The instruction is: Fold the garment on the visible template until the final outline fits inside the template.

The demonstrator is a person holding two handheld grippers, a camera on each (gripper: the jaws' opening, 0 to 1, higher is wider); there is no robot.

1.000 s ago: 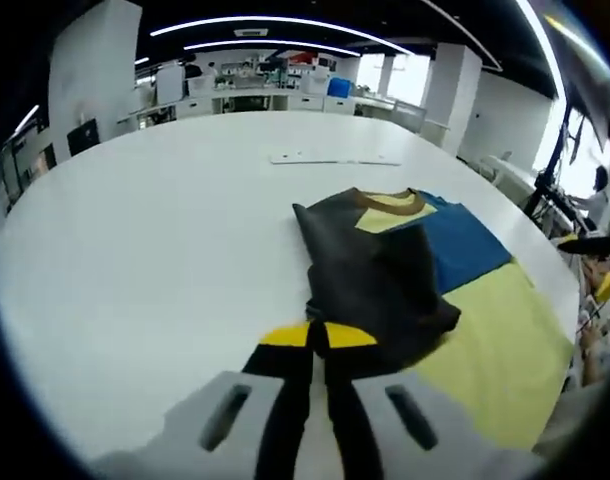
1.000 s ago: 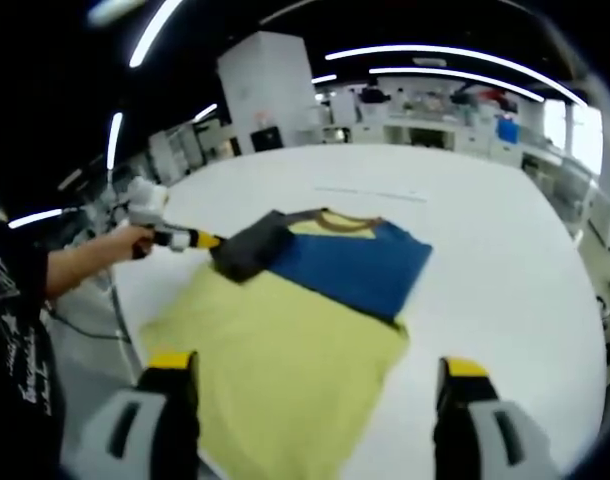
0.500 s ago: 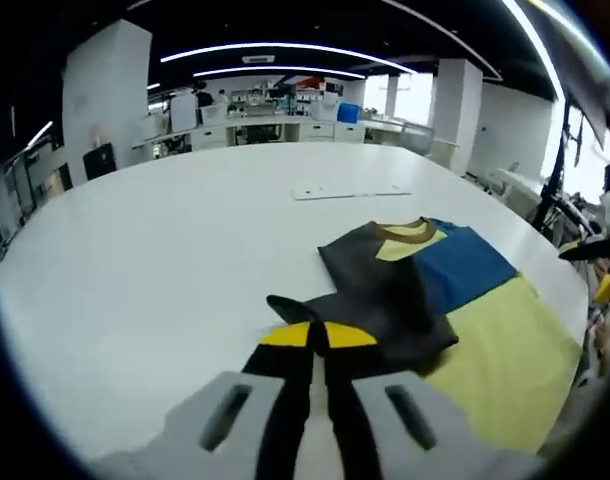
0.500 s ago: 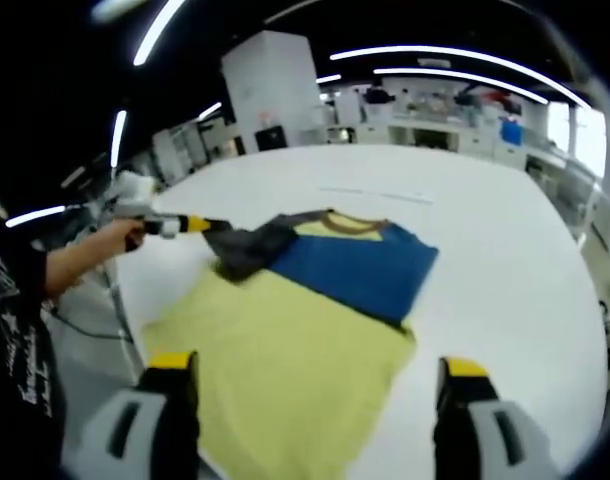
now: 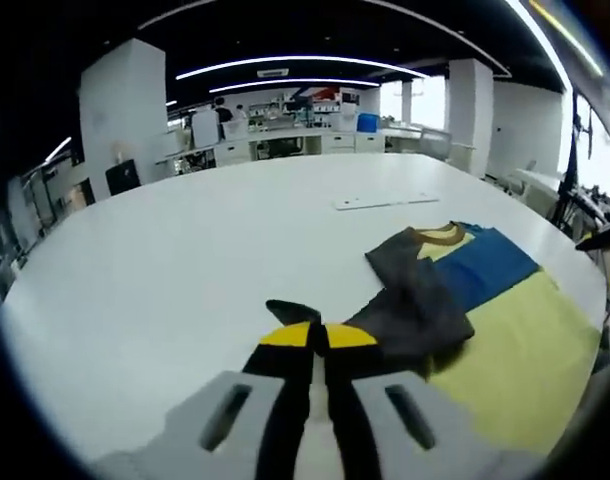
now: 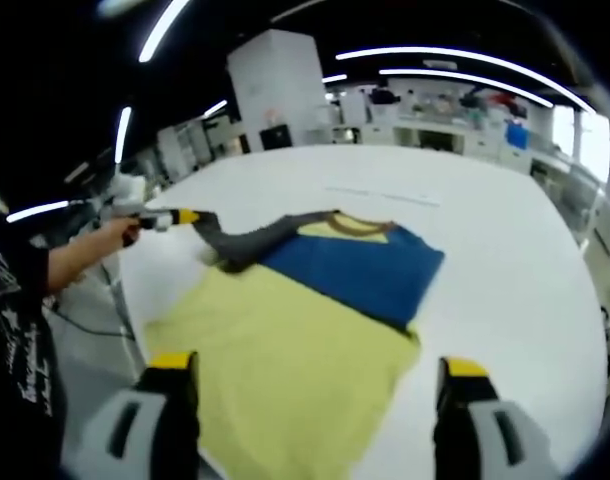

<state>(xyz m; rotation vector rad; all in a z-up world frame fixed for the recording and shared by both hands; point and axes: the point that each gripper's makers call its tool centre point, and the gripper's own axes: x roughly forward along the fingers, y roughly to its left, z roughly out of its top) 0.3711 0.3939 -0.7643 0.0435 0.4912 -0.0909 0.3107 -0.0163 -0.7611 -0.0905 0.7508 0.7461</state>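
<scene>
Now our left tongs (image 5: pixel 318 340) pinch the dark sleeve (image 5: pixel 410 300) so we can pull it out flat, while our right tongs (image 6: pixel 310 385) wait spread wide over the shirt (image 6: pixel 315 310) on the white tabletop (image 5: pixel 165 250).

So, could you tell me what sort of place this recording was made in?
Probably a large open-plan lab or workshop: long ceiling light strips, workbenches crowded with equipment along the far wall, and a big white table holding the garment.

Bright, even indoor light, soft focus

Long white ceiling light strips (image 5: pixel 285 65) glare overhead; fisheye bending curves the edges; the broad white table (image 6: pixel 505 230) looks slightly washed out.
</scene>
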